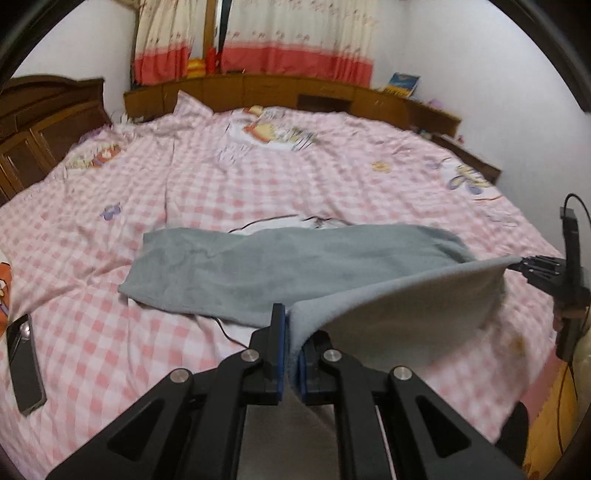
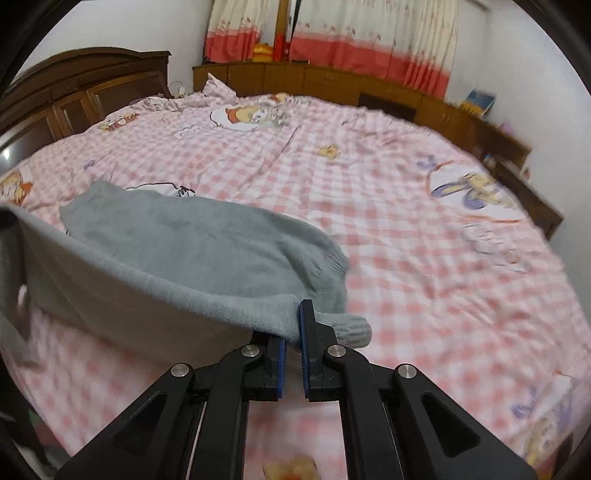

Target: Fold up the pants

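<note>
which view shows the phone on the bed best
The left wrist view: the dark phone lies in plain sight on the pink checked bedsheet at the picture's left edge, clear of the grey pants. The right wrist view does not show it.

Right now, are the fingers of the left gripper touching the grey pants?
Touching. The left wrist view shows the left gripper shut on the edge of the grey pants, cloth pinched between its blue-padded fingers.

Two wrist views low and close over the bed (image 1: 258, 177), angled down toward the curtains (image 2: 369, 33), both sharing the pants (image 1: 280, 266).
</note>
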### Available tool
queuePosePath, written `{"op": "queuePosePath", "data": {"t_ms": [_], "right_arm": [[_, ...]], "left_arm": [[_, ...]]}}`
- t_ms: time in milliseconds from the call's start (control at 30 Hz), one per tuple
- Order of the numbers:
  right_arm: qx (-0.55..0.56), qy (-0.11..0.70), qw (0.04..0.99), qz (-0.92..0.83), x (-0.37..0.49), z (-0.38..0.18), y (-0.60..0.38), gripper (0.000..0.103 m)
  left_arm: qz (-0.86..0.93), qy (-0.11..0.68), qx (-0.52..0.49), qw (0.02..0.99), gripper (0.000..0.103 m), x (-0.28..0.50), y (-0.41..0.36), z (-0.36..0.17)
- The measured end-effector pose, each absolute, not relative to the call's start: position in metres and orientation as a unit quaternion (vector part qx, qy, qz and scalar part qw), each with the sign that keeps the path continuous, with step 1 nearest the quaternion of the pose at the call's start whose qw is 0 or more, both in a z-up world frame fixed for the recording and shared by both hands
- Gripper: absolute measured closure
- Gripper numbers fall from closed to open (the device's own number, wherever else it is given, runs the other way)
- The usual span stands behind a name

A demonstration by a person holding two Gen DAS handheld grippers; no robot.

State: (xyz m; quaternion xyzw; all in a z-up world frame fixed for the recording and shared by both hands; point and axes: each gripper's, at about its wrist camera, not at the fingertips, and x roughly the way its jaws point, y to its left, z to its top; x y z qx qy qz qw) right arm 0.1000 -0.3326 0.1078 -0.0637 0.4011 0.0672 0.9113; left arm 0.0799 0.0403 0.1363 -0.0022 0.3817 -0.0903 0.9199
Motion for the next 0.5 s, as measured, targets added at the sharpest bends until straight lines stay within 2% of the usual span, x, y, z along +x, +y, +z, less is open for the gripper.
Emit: {"op": "queuePosePath", "data": {"t_ms": [267, 433, 500], "right_arm": [[-0.059, 0.456, 0.886, 0.063, 0.177, 0.056, -0.327, 0.096], [-0.043, 0.458, 0.886, 0.068, 0.176, 0.051, -0.334, 0.092], [-0.041, 0.447, 0.891, 0.072, 0.168, 0.059, -0.336, 0.085]], "left_arm": [[-0.06, 0.441, -0.017, 0.895, 0.098, 0.159, 0.046, 0.076], [-0.056, 0.47, -0.015, 0.881, 0.095, 0.176, 0.046, 0.045], [-0.055, 0.47, -0.011, 0.881, 0.094, 0.176, 0.046, 0.04]]}}
